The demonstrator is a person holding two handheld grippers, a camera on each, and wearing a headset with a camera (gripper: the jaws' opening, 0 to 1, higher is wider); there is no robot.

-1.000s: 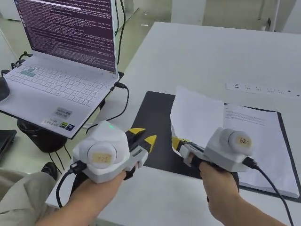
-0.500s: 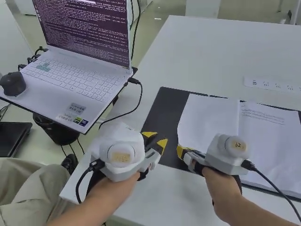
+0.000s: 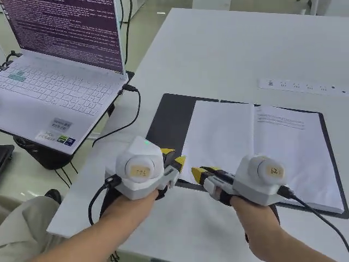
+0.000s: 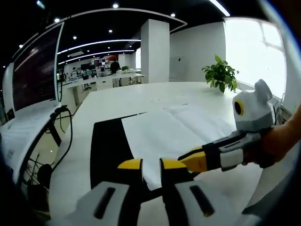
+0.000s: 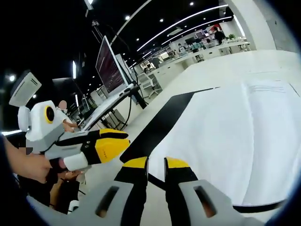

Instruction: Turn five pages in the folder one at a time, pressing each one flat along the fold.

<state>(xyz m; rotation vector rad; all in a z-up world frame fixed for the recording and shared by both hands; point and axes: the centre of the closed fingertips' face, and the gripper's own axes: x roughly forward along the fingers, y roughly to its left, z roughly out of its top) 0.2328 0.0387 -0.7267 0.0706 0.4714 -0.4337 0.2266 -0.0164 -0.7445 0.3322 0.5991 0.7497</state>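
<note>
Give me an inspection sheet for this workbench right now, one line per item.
Surface: white table.
Job's things: black folder lies open; blank page flat left of the fold, printed page right of it.
Clutter: open laptop left of the table; power strip farther back.
Grippers: left gripper and right gripper at the folder's near edge, jaws slightly apart, holding nothing.
Cables: black cable from the laptop; cord from the right gripper.
Surroundings: potted plant, office desks beyond.

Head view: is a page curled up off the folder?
No, the blank page lies flat on the black folder, beside the printed page.
</note>
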